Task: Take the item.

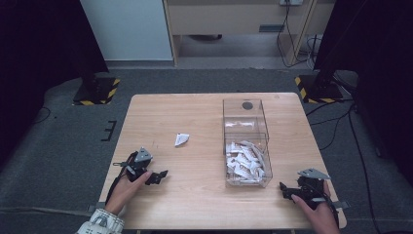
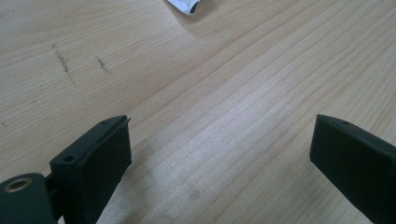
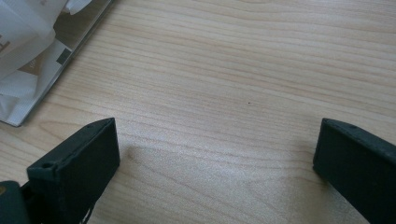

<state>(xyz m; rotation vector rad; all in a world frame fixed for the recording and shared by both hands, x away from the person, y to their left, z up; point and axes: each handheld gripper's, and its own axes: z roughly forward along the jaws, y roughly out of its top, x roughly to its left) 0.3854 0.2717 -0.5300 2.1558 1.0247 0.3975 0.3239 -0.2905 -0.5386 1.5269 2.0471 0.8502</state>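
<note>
Wooden table (image 1: 195,195): paper packet (image 1: 181,139) lone, clear box (image 1: 246,146) beside; both grippers' fingers spread, empty.

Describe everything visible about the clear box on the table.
The clear box looks like transparent plastic, long and rectangular, standing upright on the right half of the wooden table. A divider splits it into two compartments. The far one looks empty, with a dark round spot at its far end; the near one holds a heap of white paper packets. Neither gripper touches it. One loose packet lies apart, to its left.
</note>
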